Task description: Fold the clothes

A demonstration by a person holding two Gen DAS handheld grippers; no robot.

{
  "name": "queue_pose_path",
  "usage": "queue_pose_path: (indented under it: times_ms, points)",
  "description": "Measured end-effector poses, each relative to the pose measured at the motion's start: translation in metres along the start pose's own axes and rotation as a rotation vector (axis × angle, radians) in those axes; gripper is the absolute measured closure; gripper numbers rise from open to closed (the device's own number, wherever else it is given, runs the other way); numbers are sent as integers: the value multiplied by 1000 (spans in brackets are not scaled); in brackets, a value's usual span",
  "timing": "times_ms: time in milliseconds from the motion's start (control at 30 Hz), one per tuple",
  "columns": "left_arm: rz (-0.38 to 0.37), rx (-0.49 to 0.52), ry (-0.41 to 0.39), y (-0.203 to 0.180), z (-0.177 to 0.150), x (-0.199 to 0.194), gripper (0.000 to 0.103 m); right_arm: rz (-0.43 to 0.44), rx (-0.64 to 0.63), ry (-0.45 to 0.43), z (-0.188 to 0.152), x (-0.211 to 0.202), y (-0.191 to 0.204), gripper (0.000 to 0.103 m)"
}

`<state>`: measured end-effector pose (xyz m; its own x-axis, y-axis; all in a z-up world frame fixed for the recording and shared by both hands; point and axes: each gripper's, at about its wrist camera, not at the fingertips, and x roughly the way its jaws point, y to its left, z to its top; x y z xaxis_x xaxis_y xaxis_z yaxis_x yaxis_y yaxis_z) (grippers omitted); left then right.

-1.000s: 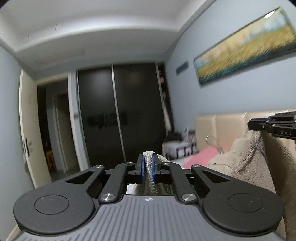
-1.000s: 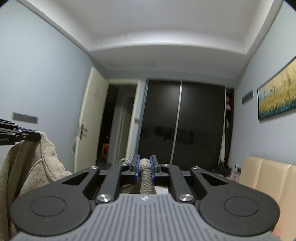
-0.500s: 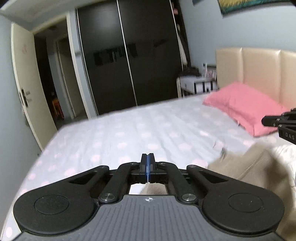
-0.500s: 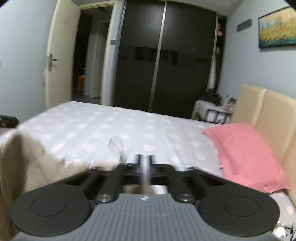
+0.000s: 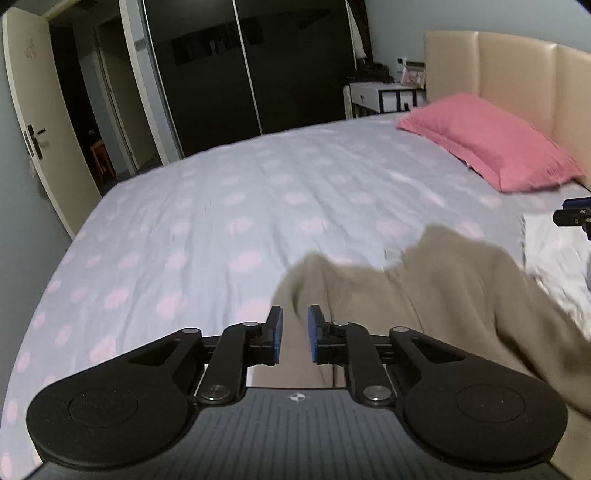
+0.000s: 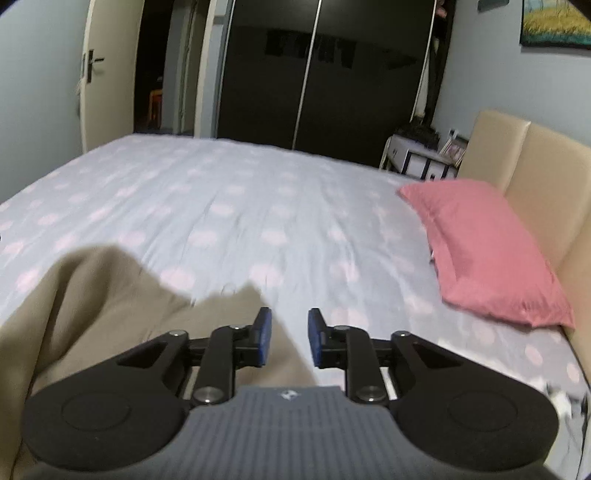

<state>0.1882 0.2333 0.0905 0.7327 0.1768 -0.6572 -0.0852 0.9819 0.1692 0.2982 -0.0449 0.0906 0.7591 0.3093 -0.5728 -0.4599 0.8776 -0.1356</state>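
Dim, cool indoor light; motion blur smears the beige garment [image 5: 443, 295] just ahead of the fingers; fisheye bends the doorway [image 6: 110, 66] far beyond them.

Dim bedroom with pale blue-grey walls [image 6: 33, 92]. Wide bed under a light blue sheet with pink dots [image 5: 258, 206]. Pink rectangular pillow [image 5: 491, 140] at the head edge, against a padded beige headboard [image 5: 517, 70]. Dark glossy sliding wardrobe doors [image 6: 325, 74] beyond the far edge. Cream door with a black handle [image 5: 33, 110], ajar. White bedside cabinet [image 6: 417, 155] beside the headboard. Framed yellow landscape painting [image 6: 554, 22] above.
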Motion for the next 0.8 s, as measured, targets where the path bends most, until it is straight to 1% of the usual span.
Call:
queue_pose_path:
  times_ms: [100,167,300,333,367,433,567,700,800]
  points:
    - [-16,11,38,-4,-27,-20,85,56,-2,47,-34,-27,3,69]
    - [-23,17,72,-9,-47,-33,79,81,-9,81,-59,-43,8,68]
    - [-40,1,135,-21,-91,-59,73,112,-11,134,-103,-74,14,65]
    - [-31,-8,145,-26,-100,-65,69,109,-12,139,-113,-81,15,65]
    - [-20,-18,154,-31,-109,-70,61,107,-14,144,-122,-87,15,63]
    - [12,-44,178,-46,-132,-78,55,94,-15,149,-138,-98,16,61]
    - [44,-93,226,-80,-177,-84,55,75,32,159,-157,-113,16,59]
    - [126,-10,281,-114,-214,-76,55,60,68,170,-172,-121,13,54]
    - [166,5,308,-122,-231,-74,55,47,91,178,-183,-127,11,51]
